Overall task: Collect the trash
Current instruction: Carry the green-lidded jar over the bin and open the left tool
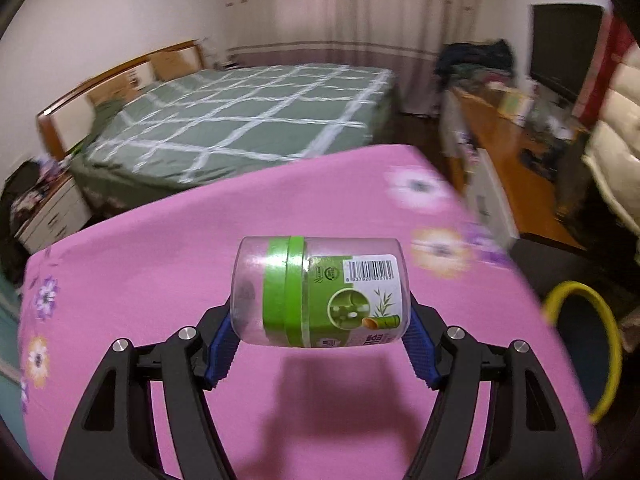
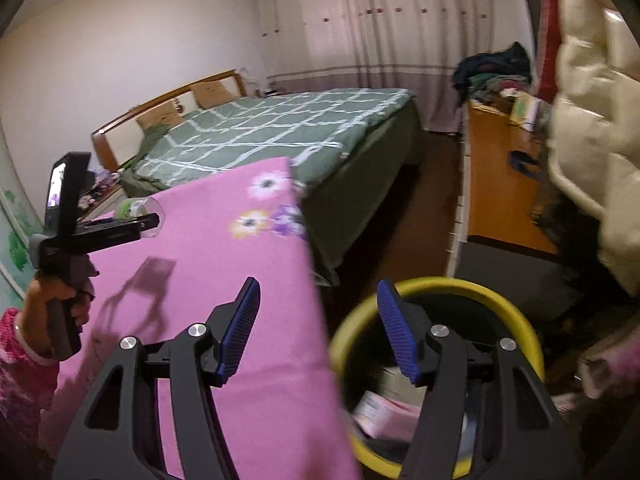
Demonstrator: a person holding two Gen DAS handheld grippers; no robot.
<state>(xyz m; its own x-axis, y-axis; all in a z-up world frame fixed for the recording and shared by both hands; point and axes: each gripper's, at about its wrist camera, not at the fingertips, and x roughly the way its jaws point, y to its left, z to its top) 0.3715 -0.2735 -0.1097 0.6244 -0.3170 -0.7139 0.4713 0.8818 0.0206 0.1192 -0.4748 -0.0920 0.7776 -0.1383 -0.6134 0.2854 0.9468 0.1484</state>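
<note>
The left gripper [image 1: 320, 340] clamps a clear plastic jar with green label [image 1: 320, 292], lying crosswise above the pink flowered tablecloth [image 1: 160, 240]; the yellow-rimmed bin [image 1: 600, 320] waits off its right edge, under the gaping, empty right gripper [image 2: 318, 332].

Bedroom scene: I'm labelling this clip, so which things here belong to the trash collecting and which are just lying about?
Part of the job:
- clear jar with green label, clamped in the left hand-held gripper
- yellow-rimmed bin, already holding trash
- right hand-held gripper, open, over the bin's edge

Just lying about:
- bed
- pile of clothes
- cream padded jacket
</note>
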